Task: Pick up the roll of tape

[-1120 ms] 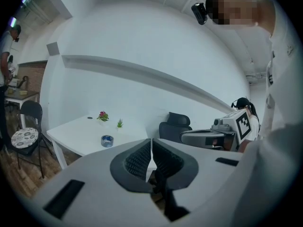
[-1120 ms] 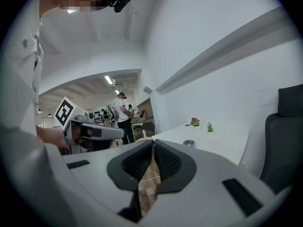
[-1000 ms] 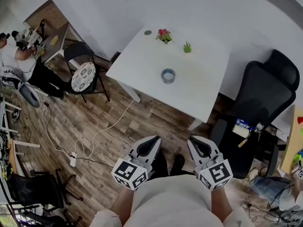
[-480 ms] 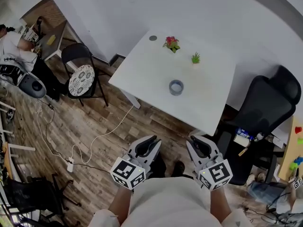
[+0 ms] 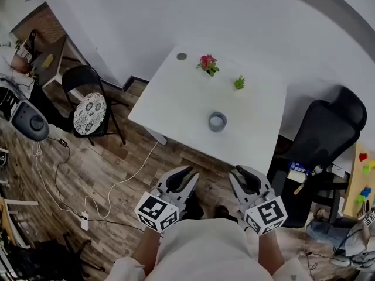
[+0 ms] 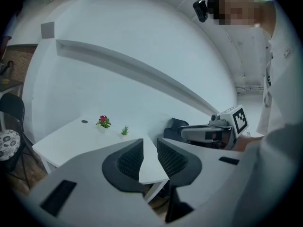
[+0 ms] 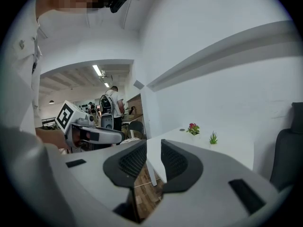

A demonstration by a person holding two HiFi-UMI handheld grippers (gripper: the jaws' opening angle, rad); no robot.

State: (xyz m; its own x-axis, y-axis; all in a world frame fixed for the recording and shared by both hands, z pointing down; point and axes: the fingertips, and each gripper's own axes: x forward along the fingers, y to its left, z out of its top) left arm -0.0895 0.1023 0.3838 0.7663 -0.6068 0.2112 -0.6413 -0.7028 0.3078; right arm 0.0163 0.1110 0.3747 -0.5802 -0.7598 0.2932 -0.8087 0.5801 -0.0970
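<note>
The roll of tape [image 5: 217, 122], grey-blue, lies flat near the front of the white table [image 5: 176, 98]. Both grippers hang over the wood floor, short of the table's near edge and well apart from the roll. My left gripper [image 5: 186, 173] [image 6: 150, 157] is open with nothing between its jaws. The jaws of my right gripper [image 5: 243, 174] [image 7: 154, 162] are opening, and the gap between them is empty. Each gripper view shows the other gripper alongside. The jaws hide the roll in both gripper views.
A pink-flowered plant [image 5: 207, 63], a small green plant [image 5: 239, 83] and a grey disc [image 5: 181, 56] sit at the table's far side. A black office chair [image 5: 325, 133] stands right of the table, a folding chair [image 5: 88, 107] left. A white cable [image 5: 117, 180] crosses the floor.
The table and the tape roll have come nearer to both grippers in the head view. The grippers keep their side-by-side pose in front of the person.
</note>
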